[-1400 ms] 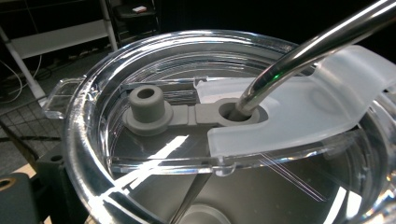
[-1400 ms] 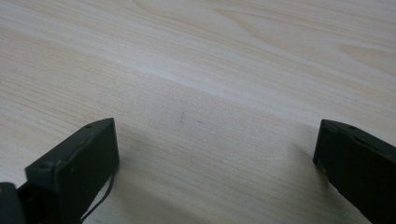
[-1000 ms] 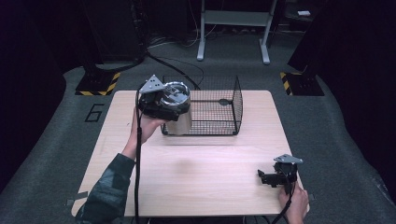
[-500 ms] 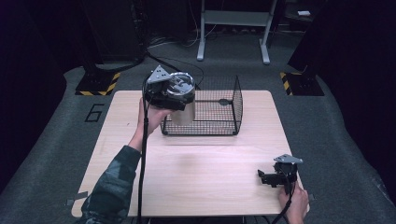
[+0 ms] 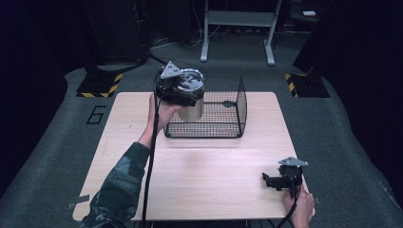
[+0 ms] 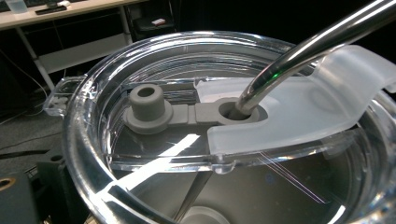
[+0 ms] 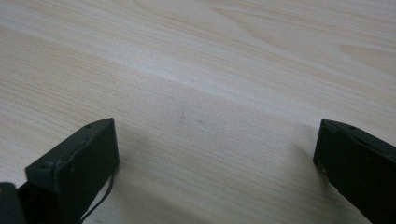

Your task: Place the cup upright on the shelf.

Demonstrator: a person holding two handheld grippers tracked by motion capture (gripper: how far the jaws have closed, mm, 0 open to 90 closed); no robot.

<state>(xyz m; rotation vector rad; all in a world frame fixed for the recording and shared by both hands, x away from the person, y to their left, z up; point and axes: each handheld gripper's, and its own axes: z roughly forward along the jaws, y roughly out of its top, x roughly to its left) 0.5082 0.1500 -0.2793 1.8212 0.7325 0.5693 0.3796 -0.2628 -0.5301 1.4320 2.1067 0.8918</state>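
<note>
Tumbler carried up and over toward the wire basket

Over the last second the left gripper [image 5: 177,88] has lifted the metal tumbler [image 5: 191,110] further forward — it now hangs at the near left corner of the wire basket [image 5: 228,116], probably about to go in. The left gripper view looks down on the clear lid [image 6: 93,154] and steel straw [image 6: 303,51]; its jaws are hidden, so I cannot tell their grip. The right gripper [image 5: 280,180] has stayed low at the wooden table [image 5: 204,175] — jaws spread, empty.
</note>
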